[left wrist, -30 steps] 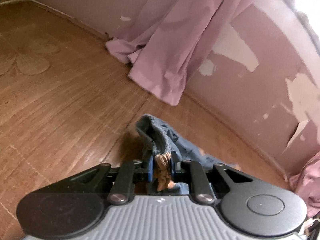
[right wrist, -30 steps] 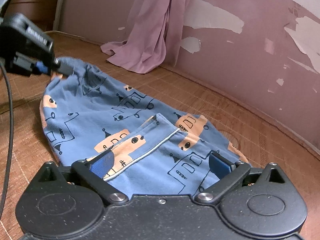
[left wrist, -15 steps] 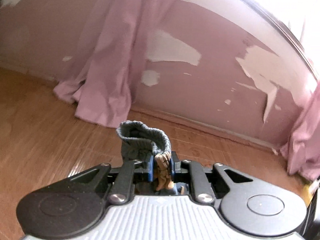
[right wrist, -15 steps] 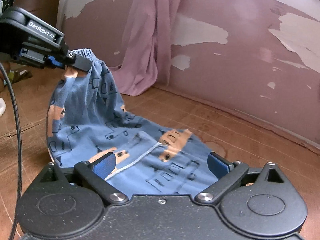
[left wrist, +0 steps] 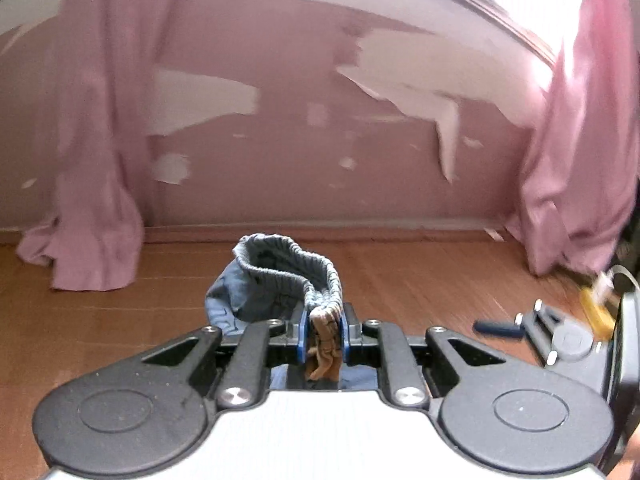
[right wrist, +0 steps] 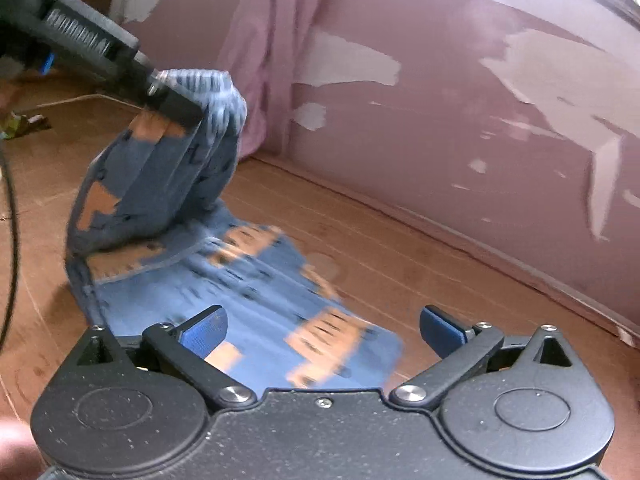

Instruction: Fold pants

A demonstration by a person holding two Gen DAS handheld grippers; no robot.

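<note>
- Left edge of the right wrist view: a black cable (right wrist: pixel 12 240) hangs down in front of the wooden floor (right wrist: pixel 400 248).
- Left gripper (left wrist: pixel 323 330): its blue pads are pinched tight on a bunched bit of the pants (right wrist: pixel 256 292), orange cloth squeezed between them. In the right wrist view it reaches in from the upper left (right wrist: pixel 172 106) and holds the waistband (left wrist: pixel 288 258) up off the floor.
- Pants: blue with orange print. The gathered waistband curls up just past the left gripper's tips; from there the cloth hangs down in a fold, and the rest lies flat on the floor, running back under the right gripper.
- Curtain (left wrist: pixel 92 152): pink, pooled on the floor against the peeling pink wall (left wrist: pixel 304 160), left of the waistband.
- Right gripper (right wrist: pixel 322 326): jaws spread wide, nothing between them, poised just over the flat part of the pants. It also shows at the right edge of the left wrist view (left wrist: pixel 516 328).
- Second curtain (left wrist: pixel 580 160): pink, at the far right by the bright window.
</note>
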